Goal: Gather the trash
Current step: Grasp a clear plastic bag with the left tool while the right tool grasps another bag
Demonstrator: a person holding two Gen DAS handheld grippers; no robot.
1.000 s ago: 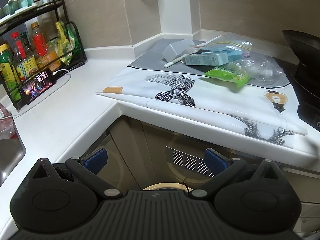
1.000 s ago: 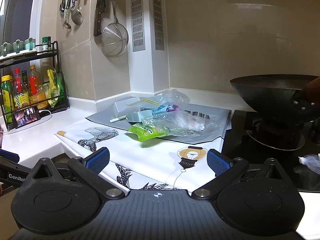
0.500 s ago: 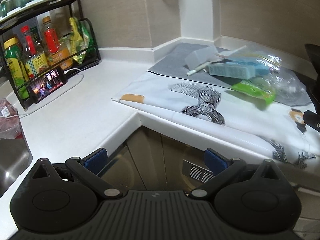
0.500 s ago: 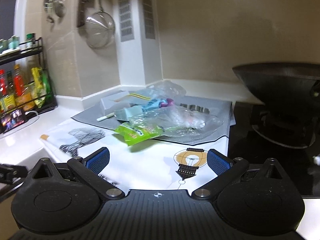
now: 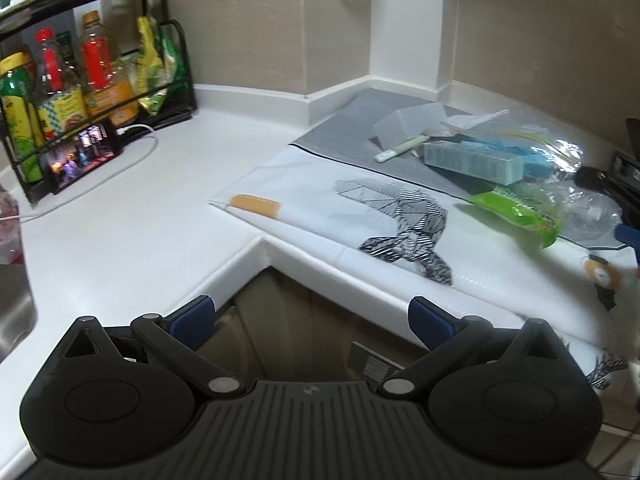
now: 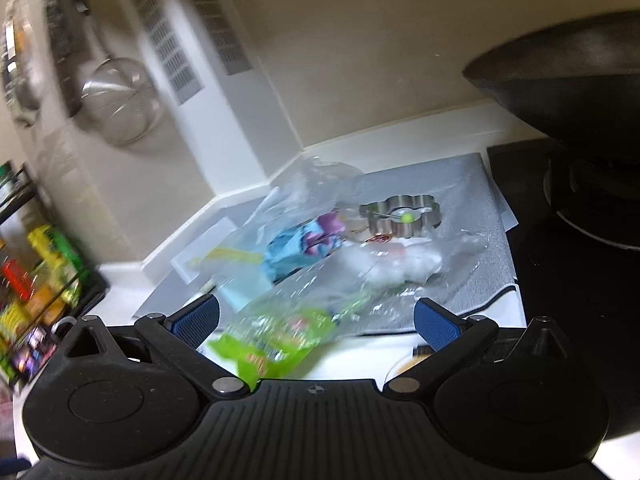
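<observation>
A heap of trash lies on a grey mat at the counter's corner: a green wrapper, a pale blue carton, a white pen, clear plastic bags and a blue-purple packet. My right gripper is open, just above the green wrapper, which lies between its blue pads. The right view is blurred. My left gripper is open and holds nothing, below the counter's inner corner, well short of the trash.
A printed white cloth covers the counter edge. A black rack with bottles and a phone stand far left. A black wok sits on the stove at right. A flower-shaped metal ring lies on the mat.
My right gripper has swept forward and down, close over the green wrapper. The left gripper has risen and turned left, bringing more of the white counter into view. Both stayed open.
</observation>
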